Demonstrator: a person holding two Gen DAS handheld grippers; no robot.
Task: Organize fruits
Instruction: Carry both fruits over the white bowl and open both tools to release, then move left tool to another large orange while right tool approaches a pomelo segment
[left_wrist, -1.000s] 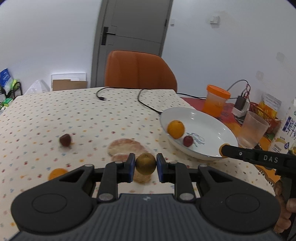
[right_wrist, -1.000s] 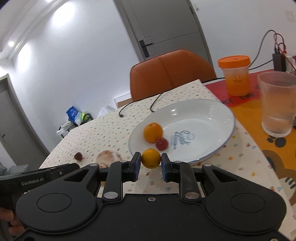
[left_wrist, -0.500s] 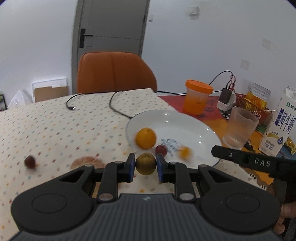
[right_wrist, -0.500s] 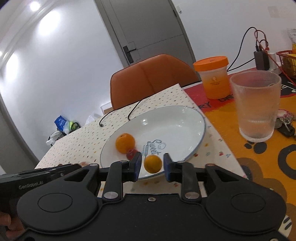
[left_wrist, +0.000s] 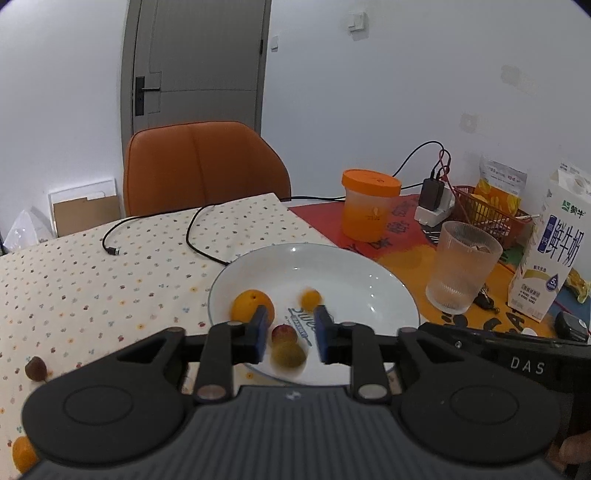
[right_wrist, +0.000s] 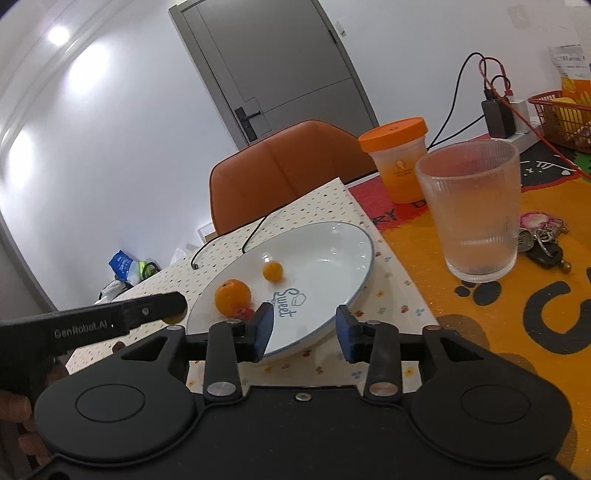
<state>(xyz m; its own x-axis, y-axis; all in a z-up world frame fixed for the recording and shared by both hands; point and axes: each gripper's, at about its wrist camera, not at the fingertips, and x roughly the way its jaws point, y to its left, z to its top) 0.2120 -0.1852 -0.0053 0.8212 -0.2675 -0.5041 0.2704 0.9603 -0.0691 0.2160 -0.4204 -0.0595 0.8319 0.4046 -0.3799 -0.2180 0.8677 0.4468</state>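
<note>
A white plate (left_wrist: 354, 266) holds an orange (left_wrist: 248, 303), a small yellow-orange fruit (left_wrist: 311, 297), a red fruit (left_wrist: 283, 333) and a blurred olive-green fruit (left_wrist: 288, 355). My left gripper (left_wrist: 289, 338) is open just above the plate's near rim, with the green fruit loose between its fingers. My right gripper (right_wrist: 304, 328) is open and empty at the near rim of the plate (right_wrist: 332, 251); the orange (right_wrist: 232, 296) and the small fruit (right_wrist: 272, 271) show there. A dark red fruit (left_wrist: 36, 368) and an orange fruit (left_wrist: 22, 452) lie on the tablecloth at the left.
A ribbed glass (left_wrist: 461, 273), an orange-lidded jar (left_wrist: 369, 205), a milk carton (left_wrist: 550, 251) and a red basket (left_wrist: 487, 210) stand right of the plate. Keys (right_wrist: 543, 243) lie by the glass (right_wrist: 476, 210). A black cable (left_wrist: 199, 236) and an orange chair (left_wrist: 203, 166) are behind.
Both grippers have opened. The right let its yellow-orange fruit go and it rolled into the plate. The left moved right over the plate and released the green fruit.
</note>
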